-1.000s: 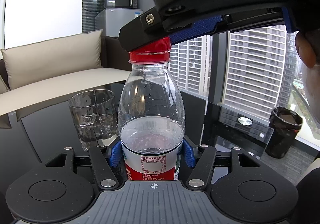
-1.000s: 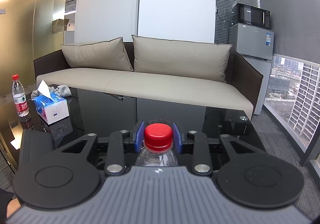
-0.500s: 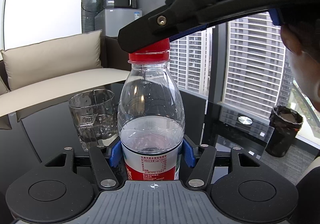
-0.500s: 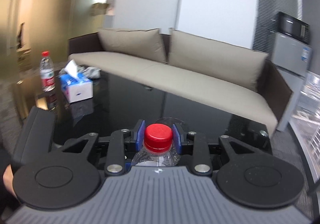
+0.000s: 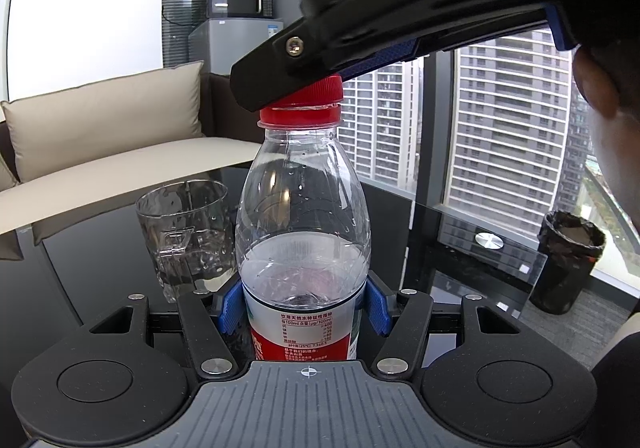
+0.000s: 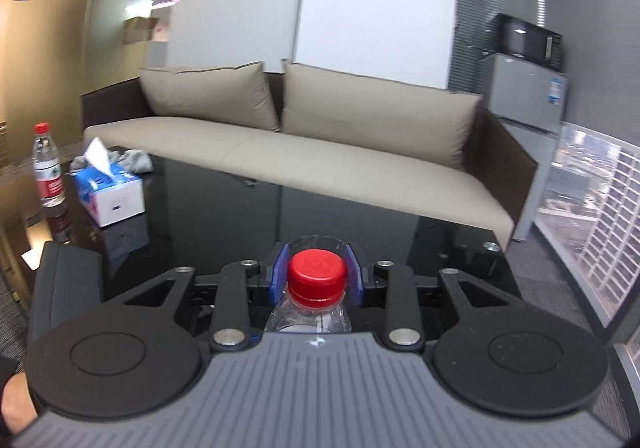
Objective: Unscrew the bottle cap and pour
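1. My left gripper (image 5: 306, 306) pinches the bottle (image 5: 302, 248) at its middle. The blue pads press on both sides, just above the label. The bottle stands straight up.
2. My right gripper (image 6: 317, 276) comes from above and pinches the red cap (image 6: 317, 276). One blue pad sits on each side of it.
3. In the left view the cap (image 5: 316, 91) sits a bit crooked. I can see a thin gap between it and the red ring (image 5: 300, 117) under it. So I think the cap is loose on its neck. I cannot tell which way it is being turned.
4. The bottle is about half full of water. The glass (image 5: 186, 236) stands on the dark tabletop (image 5: 100, 268), just beside the bottle on its left. It looks wet, and I cannot tell how much water is in it.
5. To do this well, I should hold the bottle tight but not squash it. If I squeeze too hard, water could jump out once the top is open.
6. I should keep the bottle straight and still, so only the cap turns.
7. My right gripper should stay level over the neck and keep its hold, so the cap does not slip or drop.
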{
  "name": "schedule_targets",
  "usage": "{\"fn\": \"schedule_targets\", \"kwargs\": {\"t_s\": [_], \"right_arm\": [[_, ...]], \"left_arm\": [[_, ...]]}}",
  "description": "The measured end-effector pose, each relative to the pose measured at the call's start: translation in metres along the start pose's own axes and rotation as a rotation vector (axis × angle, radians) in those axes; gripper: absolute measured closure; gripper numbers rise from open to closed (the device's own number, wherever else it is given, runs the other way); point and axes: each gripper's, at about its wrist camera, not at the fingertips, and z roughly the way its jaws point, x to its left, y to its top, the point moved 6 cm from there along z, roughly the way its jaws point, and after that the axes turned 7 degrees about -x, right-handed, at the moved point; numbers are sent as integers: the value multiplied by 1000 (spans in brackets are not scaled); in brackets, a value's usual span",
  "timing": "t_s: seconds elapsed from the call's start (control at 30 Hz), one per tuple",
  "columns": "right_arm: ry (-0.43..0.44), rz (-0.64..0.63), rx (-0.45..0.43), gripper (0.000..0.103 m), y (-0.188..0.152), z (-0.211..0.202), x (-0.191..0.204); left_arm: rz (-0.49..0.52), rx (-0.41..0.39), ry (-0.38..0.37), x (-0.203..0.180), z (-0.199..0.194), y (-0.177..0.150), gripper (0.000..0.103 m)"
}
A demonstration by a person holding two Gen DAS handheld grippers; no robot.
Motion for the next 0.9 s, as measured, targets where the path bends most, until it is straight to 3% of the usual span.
{"fn": "schedule_targets", "kwargs": {"t_s": [0.43, 0.67, 0.83, 0.9], "right_arm": [[39, -42, -33, 71, -1, 7, 2], [210, -82, -61, 71, -3, 11, -15], [417, -140, -44, 72, 1, 14, -31], [461, -135, -35, 72, 2, 14, -37]], "left_arm": [[-14, 4, 2, 1, -1, 1, 47], [-9, 0, 1, 0, 0, 0, 47], [-3, -1, -3, -1, 0, -1, 47], [0, -2, -3, -1, 1, -1, 47]]}}
